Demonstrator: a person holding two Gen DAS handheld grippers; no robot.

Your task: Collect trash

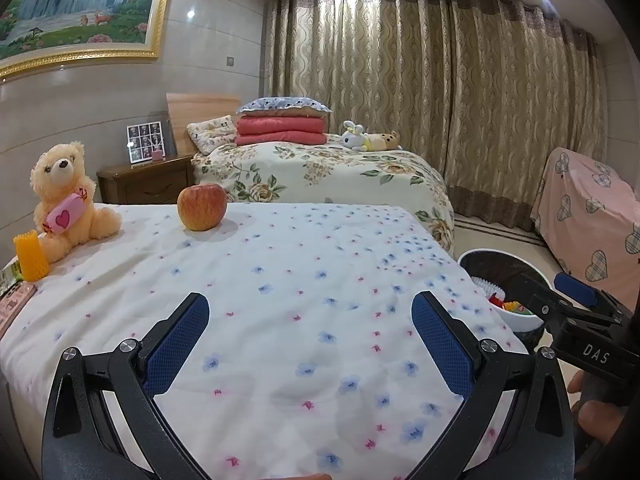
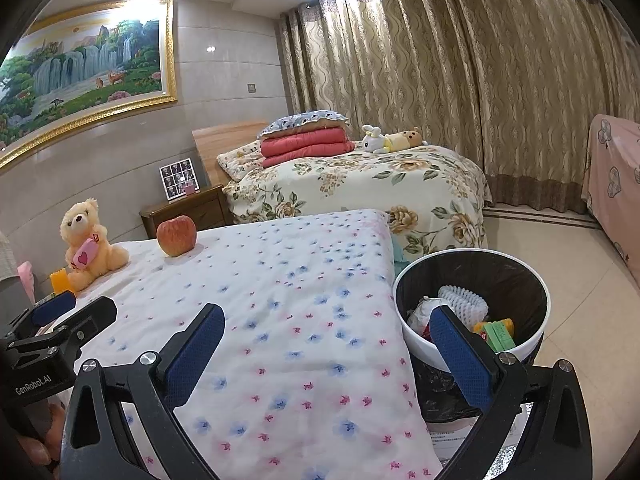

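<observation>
Two grippers hang over a bed covered by a white sheet (image 1: 300, 280) with small blue and pink flowers, both with fingers spread wide apart and nothing between them. The left gripper (image 1: 310, 340) is over the near middle of the bed; the right gripper (image 2: 326, 344) is over the bed's near right edge, one finger over the bin. The bin (image 2: 416, 344), white with a black liner, stands on the floor just beside that right edge and holds trash: white foam netting (image 2: 464, 300), a crumpled wrapper and a green and yellow packet (image 2: 498, 334). On the bed, near the far left corner, sit an apple (image 1: 202, 207) and a teddy bear (image 1: 66, 200), with yellow foam netting (image 1: 30, 256) at the left edge, touching the bear.
</observation>
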